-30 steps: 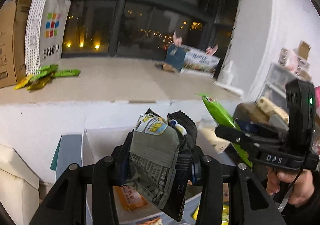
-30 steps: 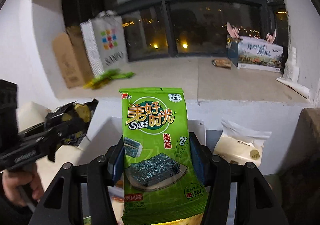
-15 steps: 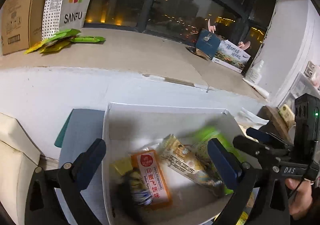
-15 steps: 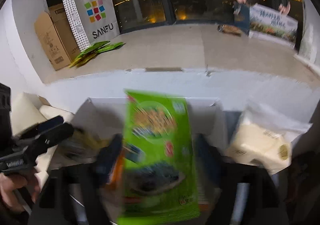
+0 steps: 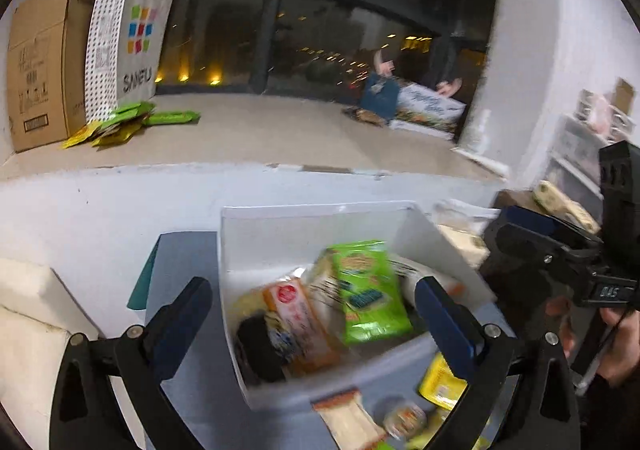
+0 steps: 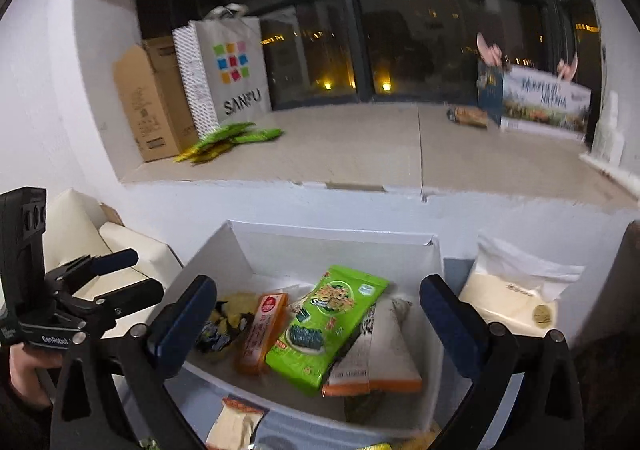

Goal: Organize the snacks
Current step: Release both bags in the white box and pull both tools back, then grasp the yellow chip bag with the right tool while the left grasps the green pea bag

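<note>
A white box (image 5: 320,218) (image 6: 332,240) holds several snacks. The green seaweed pack (image 5: 370,290) (image 6: 326,324) lies on top in the middle. The dark and yellow chip bag (image 5: 258,346) (image 6: 218,328) lies at the box's left, beside an orange pack (image 5: 298,324) (image 6: 262,332). My left gripper (image 5: 312,320) is open and empty above the box; it also shows in the right wrist view (image 6: 124,276). My right gripper (image 6: 320,320) is open and empty above the box; it also shows at the right of the left wrist view (image 5: 532,234).
More snacks (image 5: 440,382) lie on the grey surface in front of the box. A cream bag (image 6: 516,290) sits right of the box. On the sill stand a cardboard box (image 5: 36,66), a SANFU bag (image 5: 132,38) and green packets (image 5: 132,118).
Both grippers opened. The chip bag dropped from the left gripper and the green seaweed pack from the right gripper into the white box.
</note>
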A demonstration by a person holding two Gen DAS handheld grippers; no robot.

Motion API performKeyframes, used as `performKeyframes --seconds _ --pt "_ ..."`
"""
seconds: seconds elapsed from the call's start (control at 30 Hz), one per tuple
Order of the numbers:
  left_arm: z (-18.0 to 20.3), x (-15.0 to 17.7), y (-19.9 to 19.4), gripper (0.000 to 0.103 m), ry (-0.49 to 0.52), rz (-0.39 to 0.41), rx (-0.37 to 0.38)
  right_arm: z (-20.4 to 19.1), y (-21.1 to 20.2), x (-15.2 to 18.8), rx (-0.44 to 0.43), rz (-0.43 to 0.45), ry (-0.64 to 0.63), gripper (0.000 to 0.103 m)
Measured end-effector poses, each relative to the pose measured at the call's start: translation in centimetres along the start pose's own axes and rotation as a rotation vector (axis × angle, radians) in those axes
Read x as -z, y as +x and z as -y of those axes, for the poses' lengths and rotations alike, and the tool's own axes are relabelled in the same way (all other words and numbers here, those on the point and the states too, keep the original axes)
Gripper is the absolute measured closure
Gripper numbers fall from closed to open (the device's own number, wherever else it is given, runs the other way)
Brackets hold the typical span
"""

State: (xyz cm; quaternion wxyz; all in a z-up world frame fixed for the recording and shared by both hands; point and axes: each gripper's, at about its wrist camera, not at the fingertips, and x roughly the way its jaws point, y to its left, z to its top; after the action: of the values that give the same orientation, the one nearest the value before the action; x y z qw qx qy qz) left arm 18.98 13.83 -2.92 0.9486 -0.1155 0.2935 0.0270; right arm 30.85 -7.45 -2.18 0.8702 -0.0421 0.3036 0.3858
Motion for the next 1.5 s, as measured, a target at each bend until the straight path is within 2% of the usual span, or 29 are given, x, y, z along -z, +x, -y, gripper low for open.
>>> performKeyframes --seconds 0.23,0.4,0.53,0.63,0.7,0.77,0.83,0.93,1.13,1.23,1.4,1.5 --pt "3.3 4.8 -7.2 0.0 0.054 0.033 0.046 -2.5 -8.0 4.1 -0.038 0.088 -0.105 0.0" --pt "5.2 8.9 -10.6 0.0 0.051 0.027 0.092 -3.5 -12.3 8.4 -0.05 0.09 -0.137 0.0" --pt "6.5 12.0 -12.5 0.0 0.041 0.029 0.123 -3.1 -16.1 12.3 -0.062 0.112 -0.102 0.0" --pt "7.1 13.5 -13.3 0.0 0.02 0.027 0.15 -2.6 -17.5 15.2 -0.072 0.081 -0.088 0.0" --pt "7.1 14.2 -13.6 0.0 -0.026 0.026 0.211 -2.5 -17.8 16.6 -0.067 0.062 -0.082 0.0" --pt "7.1 14.3 -13.8 0.0 -0.045 0.031 0.222 -2.4 -17.9 18.0 -0.071 0.047 -0.084 0.0" --pt "6.9 14.3 -14.1 0.0 -0.048 0.046 0.192 -2.8 -17.6 19.2 -0.05 0.034 -0.115 0.0" --pt "6.4 14.3 -14.5 0.0 -0.07 0.061 0.186 -3.6 -16.5 20.2 -0.007 0.001 -0.164 0.0" --pt "5.0 14.7 -14.9 0.0 -0.098 0.064 0.158 -6.7 -13.3 21.3 0.032 -0.036 -0.33 0.0" --pt "4.5 15.1 -14.9 0.0 -0.109 0.06 0.154 -7.8 -11.4 21.5 0.037 -0.081 -0.386 0.0" --pt "4.1 15.5 -14.6 0.0 -0.113 0.049 0.145 -8.6 -8.2 21.0 -0.02 -0.155 -0.366 0.0" --pt "3.9 15.8 -14.5 0.0 -0.115 0.041 0.14 -8.6 -6.1 20.4 -0.011 -0.192 -0.35 0.0"
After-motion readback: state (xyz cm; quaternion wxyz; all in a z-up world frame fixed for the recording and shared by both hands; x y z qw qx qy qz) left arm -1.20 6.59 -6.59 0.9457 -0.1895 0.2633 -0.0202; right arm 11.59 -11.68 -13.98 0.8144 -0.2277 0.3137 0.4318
